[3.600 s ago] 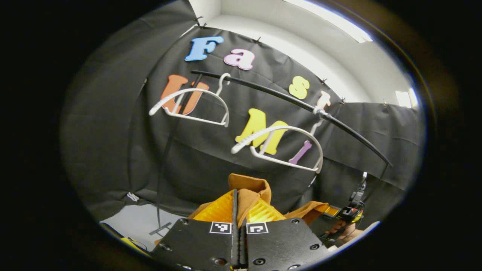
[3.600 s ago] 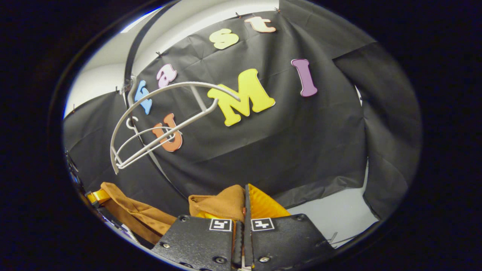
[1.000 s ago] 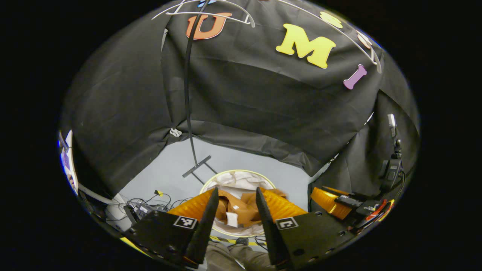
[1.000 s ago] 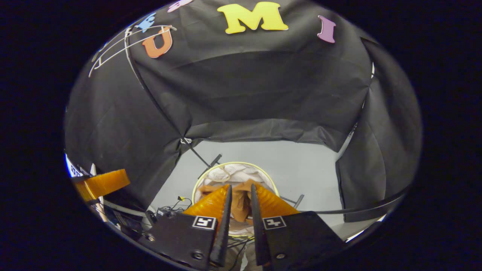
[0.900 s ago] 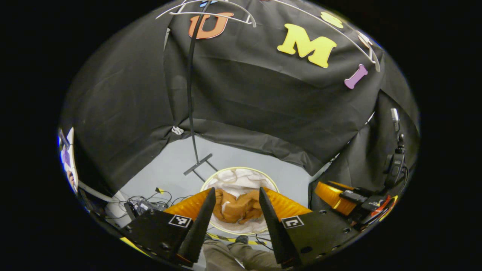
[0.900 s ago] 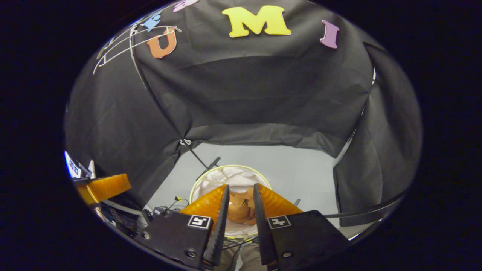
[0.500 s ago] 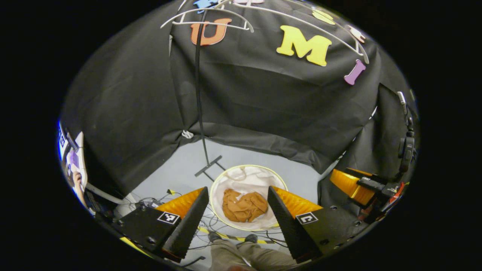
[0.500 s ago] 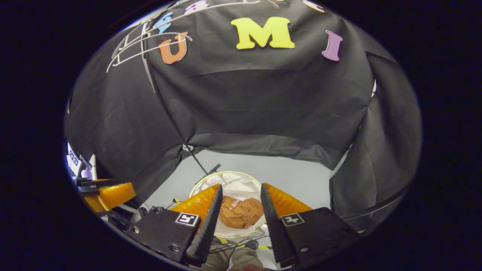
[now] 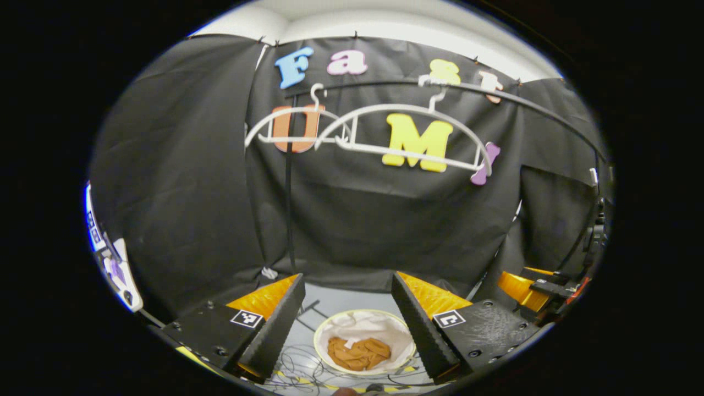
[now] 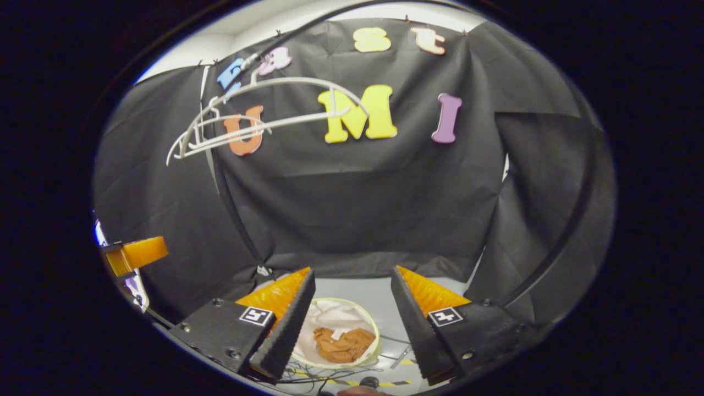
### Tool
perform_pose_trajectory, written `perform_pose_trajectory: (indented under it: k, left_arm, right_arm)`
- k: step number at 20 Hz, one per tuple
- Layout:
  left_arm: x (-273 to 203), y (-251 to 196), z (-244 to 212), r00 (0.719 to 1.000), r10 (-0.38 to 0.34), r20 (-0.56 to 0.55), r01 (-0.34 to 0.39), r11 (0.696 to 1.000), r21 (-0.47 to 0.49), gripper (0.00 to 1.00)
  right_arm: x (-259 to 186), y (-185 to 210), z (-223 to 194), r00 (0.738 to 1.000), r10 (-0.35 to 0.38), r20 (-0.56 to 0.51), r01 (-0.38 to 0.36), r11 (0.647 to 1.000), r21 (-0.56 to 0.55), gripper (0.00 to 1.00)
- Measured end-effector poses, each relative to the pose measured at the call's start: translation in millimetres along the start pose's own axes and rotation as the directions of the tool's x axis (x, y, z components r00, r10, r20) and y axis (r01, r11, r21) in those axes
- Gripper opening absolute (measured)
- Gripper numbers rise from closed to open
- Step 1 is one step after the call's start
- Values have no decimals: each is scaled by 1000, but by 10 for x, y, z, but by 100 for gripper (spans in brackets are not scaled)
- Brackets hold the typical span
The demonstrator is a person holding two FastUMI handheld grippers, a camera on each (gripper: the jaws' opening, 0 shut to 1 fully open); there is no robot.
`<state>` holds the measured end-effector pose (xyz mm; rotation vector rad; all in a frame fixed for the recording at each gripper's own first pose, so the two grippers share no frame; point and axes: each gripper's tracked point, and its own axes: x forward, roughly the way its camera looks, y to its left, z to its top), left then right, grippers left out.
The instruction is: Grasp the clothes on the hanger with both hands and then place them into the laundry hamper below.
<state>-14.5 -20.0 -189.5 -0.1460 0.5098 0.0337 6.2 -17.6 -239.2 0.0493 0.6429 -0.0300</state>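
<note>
Clothes (image 9: 358,352) lie bunched in the hamper (image 9: 401,336) on the floor, well below both tongs. Left tongs (image 9: 347,316) and right tongs (image 10: 350,308) are spread wide, gripping nothing, both hangers (image 9: 404,132) above bare.

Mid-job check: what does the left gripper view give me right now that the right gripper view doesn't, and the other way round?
Left gripper view: the two hangers seen side on, hooks over the rail, and the right gripper at the far right edge. Right gripper view: the hangers at a slant and overlapping, and the left gripper at the left edge. Both: bare hangers, the brown clothes lying in the hamper, and each gripper's own jaws wide open.
</note>
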Motion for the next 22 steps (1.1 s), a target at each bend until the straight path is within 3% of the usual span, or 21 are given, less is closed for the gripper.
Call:
perform_pose_trajectory:
  k: [2, 4, 7, 8, 12, 16, 19, 22]
  left_arm:
    - [-253, 93, 279, 996, -17, 93, 13, 999, 44, 91]
    - [-496, 102, 561, 981, -41, 190, 25, 996, 88, 100]
    - [-890, 117, 889, 955, -74, 287, 42, 992, 116, 100]
    - [-1013, 123, 971, 944, -81, 321, 46, 992, 117, 100]
    - [-1658, 325, 1272, 882, -125, 455, 67, 988, 141, 100]
    - [-2014, 365, 1175, 858, -166, 487, 96, 982, 165, 100]
    - [-2147, 392, 1100, 861, -167, 481, 98, 981, 165, 100]
    - [-2281, 454, 1032, 858, -164, 487, 92, 981, 168, 100]
  right_arm:
    - [-294, 83, 143, 997, -10, 81, 11, 1000, -9, 91]
    - [-650, 187, 211, 987, -14, 162, 15, 1000, -10, 91]
    - [-1204, 298, 391, 963, -27, 268, 30, 1000, -8, 95]
    - [-1436, 340, 453, 951, -28, 307, 34, 999, -17, 99]
    - [-2221, 511, 804, 877, -14, 481, 38, 999, -39, 100]
    - [-2668, 504, 817, 833, -25, 553, 57, 998, -40, 100]
    - [-2925, 386, 742, 825, -60, 561, 94, 995, -32, 100]
    - [-3229, 238, 803, 786, -99, 610, 147, 989, -28, 100]
